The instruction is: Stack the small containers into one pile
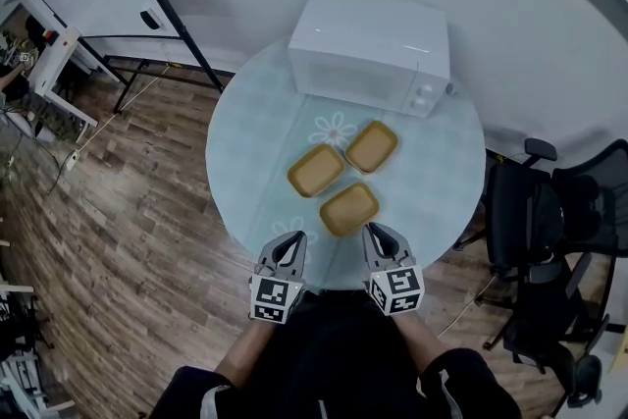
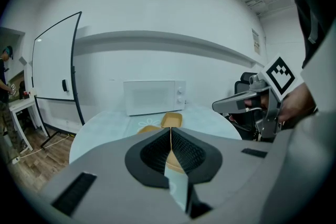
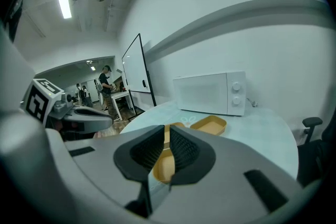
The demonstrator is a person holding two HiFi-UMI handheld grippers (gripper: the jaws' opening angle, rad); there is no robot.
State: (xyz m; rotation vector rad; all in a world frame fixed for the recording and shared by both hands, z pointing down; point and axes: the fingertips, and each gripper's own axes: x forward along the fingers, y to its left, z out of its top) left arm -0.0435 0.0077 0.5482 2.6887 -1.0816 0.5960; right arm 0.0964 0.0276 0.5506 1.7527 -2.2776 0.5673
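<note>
Table (image 1: 245,162): round, pale, microwave (image 1: 371,54) at its far side.
Containers (image 1: 348,209): three, unstacked, side by side just ahead of both jaws.
Left gripper (image 1: 293,240): jaws together, empty.
Right gripper (image 1: 377,233): jaws together, empty.

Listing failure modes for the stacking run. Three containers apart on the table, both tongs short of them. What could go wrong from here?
1. The left tongs and right tongs are both shut; going in like that would likely shove the nearest container rather than grip its low rim.
2. The left container and far container lie close by at differing angles, so a nudge may knock them, and a stack could seat crooked.
</note>
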